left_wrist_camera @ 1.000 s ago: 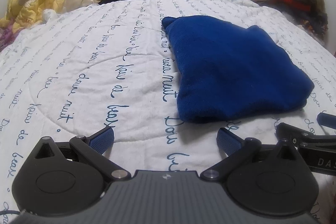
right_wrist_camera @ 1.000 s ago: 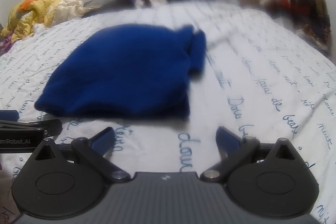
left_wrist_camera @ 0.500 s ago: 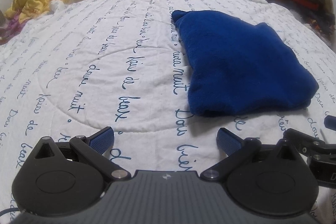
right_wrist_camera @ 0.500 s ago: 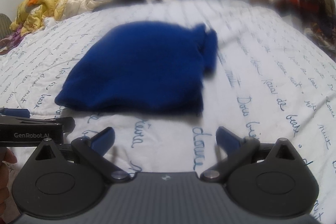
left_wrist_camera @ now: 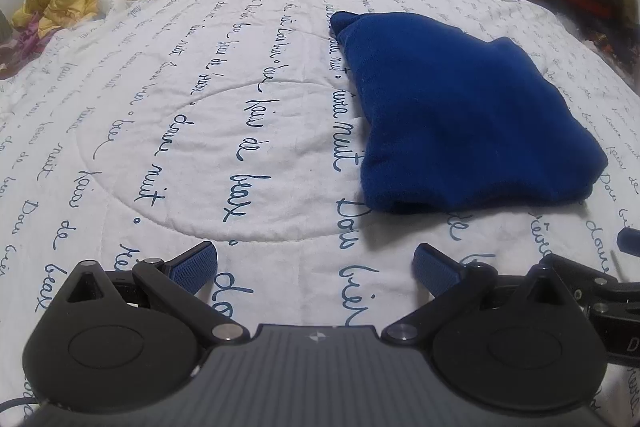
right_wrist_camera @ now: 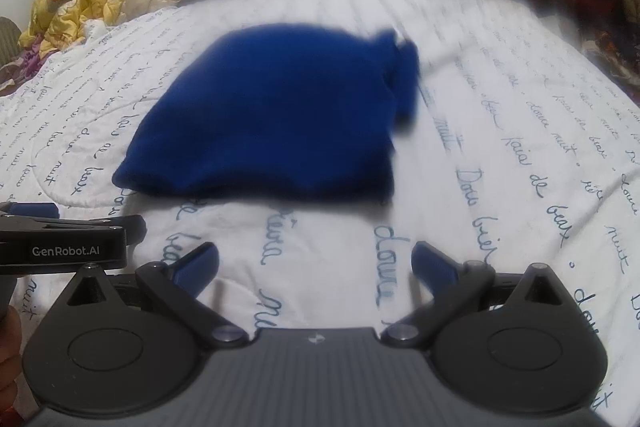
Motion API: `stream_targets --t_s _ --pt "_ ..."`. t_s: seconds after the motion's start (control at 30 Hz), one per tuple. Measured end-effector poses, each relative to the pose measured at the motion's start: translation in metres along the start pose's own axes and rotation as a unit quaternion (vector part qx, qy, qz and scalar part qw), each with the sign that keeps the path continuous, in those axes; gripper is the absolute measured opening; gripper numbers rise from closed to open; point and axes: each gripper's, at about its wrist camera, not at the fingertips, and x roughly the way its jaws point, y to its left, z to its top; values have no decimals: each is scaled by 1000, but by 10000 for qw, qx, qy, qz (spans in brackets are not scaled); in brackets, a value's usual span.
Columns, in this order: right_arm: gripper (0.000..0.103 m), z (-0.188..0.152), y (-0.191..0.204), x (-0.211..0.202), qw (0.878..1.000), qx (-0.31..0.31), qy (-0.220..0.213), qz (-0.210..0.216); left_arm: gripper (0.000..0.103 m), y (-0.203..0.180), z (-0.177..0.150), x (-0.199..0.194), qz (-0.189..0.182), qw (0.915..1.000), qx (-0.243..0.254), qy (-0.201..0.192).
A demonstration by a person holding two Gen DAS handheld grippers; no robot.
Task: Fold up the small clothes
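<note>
My left hand-held gripper [left_wrist_camera: 315,265] and right hand-held gripper [right_wrist_camera: 315,265] hover spread and empty near the folded royal-blue fleece garment [left_wrist_camera: 460,115] on the script-printed white bed quilt [left_wrist_camera: 180,131]; soft, light, probably best pinched at its near edge.

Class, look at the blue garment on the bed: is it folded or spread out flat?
Folded. The blue garment lies as a compact bundle on the bedspread, its near edge thick and rounded with layers stacked. Neither gripper touches it.
</note>
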Motion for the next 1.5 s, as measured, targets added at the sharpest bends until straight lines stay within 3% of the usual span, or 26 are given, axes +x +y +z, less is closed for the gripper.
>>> stream_targets --t_s 1.5 --pt "103 -1 1 4 9999 20 -9 -101 103 -6 -1 1 13 9999 98 18"
